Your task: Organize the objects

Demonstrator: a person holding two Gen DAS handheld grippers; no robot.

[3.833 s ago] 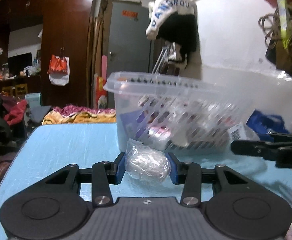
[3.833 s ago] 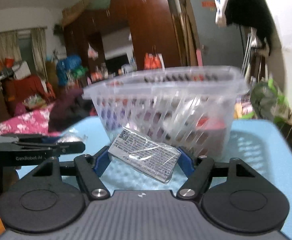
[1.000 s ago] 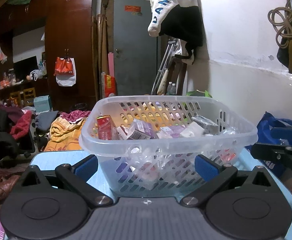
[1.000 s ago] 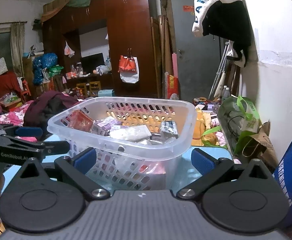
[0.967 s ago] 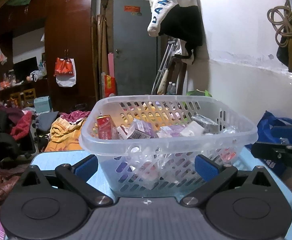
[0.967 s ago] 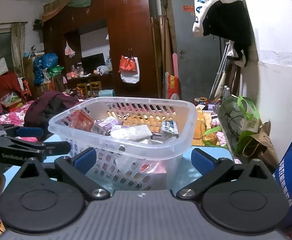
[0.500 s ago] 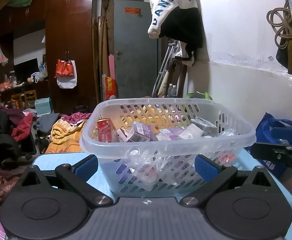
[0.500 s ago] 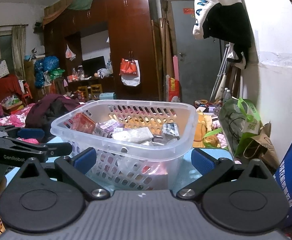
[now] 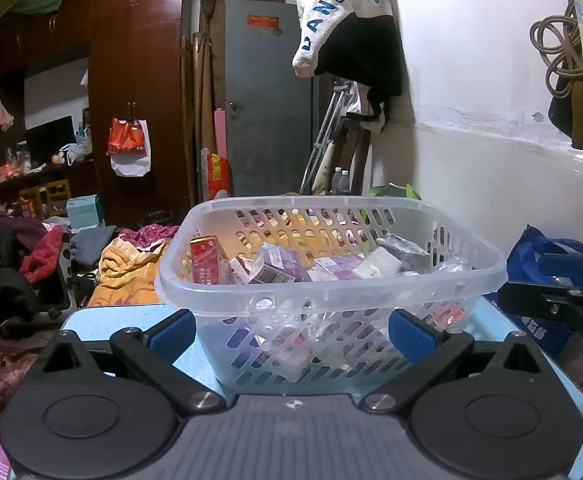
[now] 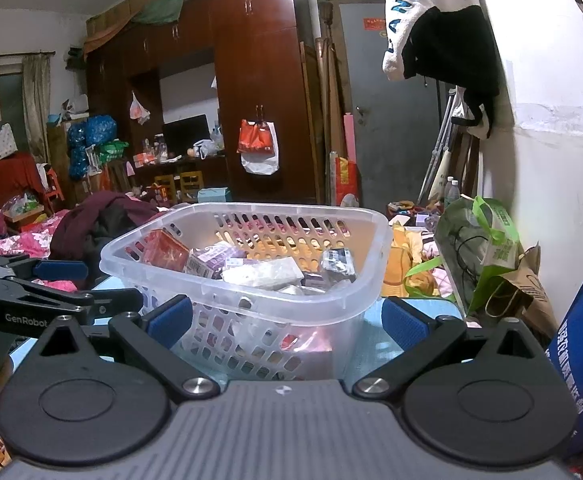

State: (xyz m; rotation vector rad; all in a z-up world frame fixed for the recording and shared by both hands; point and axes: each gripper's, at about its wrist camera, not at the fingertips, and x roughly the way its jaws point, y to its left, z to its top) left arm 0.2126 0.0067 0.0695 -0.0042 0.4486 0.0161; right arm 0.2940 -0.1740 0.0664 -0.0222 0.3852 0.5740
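Left gripper (image 9: 291,332): fingers spread wide, nothing held, blue pads flanking the near wall of the basket.
Right gripper (image 10: 287,322): fingers also wide and empty, level with the basket's near corner.
Basket (image 9: 331,300): clear slotted plastic, upright on the light blue table (image 9: 103,316).
Contents: red box (image 9: 207,260) at the left end, purple packets (image 9: 279,266), white packet (image 10: 267,274); all inside, below the rim.

Lighting: dim indoor, cool cast. Glare on white wall (image 9: 491,152) right of the basket (image 9: 331,284); wardrobe (image 10: 259,92) behind it dark, glossy. Focus sharp; fisheye bending at edges.
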